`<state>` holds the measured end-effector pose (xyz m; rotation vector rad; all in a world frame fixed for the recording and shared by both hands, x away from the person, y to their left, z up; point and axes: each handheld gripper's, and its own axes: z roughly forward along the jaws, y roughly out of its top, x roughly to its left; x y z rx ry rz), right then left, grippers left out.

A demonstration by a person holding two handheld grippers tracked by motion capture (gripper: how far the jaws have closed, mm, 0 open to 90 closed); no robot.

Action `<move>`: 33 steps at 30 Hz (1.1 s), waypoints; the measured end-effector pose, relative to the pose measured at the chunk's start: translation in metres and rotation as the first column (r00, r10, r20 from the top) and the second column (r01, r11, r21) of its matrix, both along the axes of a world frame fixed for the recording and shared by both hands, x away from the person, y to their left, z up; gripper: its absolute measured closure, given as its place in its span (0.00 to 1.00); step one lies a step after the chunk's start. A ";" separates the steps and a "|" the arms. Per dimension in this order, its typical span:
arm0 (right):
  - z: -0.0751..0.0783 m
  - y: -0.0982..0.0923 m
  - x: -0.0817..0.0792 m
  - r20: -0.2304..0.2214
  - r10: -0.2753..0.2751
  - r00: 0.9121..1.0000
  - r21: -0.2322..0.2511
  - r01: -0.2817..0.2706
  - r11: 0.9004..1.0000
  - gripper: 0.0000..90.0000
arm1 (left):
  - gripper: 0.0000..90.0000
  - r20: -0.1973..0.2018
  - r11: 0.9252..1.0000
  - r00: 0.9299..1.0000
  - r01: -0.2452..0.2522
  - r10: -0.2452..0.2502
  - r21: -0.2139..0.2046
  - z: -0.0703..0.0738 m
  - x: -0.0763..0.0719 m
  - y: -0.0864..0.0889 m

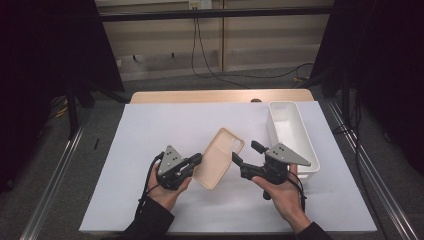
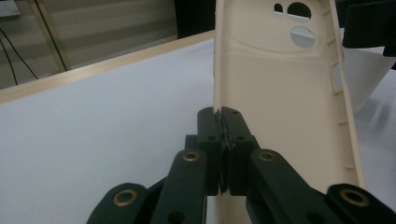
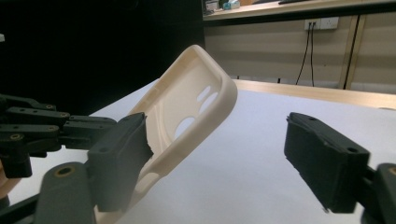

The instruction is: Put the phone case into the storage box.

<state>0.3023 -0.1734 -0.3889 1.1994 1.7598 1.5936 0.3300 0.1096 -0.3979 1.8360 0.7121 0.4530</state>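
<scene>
The left gripper (image 1: 196,160) has its jaws clamped on the case (image 1: 218,157), while the right gripper (image 1: 246,152), jaws apart, has not gripped it yet.

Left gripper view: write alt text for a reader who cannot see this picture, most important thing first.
The left tool, its black jaws shut, pinches the side edge of a cream plastic phone case held upright, its inside and camera cut-outs facing the camera. Beneath lies a white paper-covered table, with a pale wooden edge behind.
</scene>
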 end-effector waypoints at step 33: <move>-0.010 0.007 0.012 -0.142 -0.015 0.990 0.190 0.042 0.981 0.80 | 0.97 0.004 0.999 1.000 0.008 -0.009 0.040 -0.005 0.003 -0.003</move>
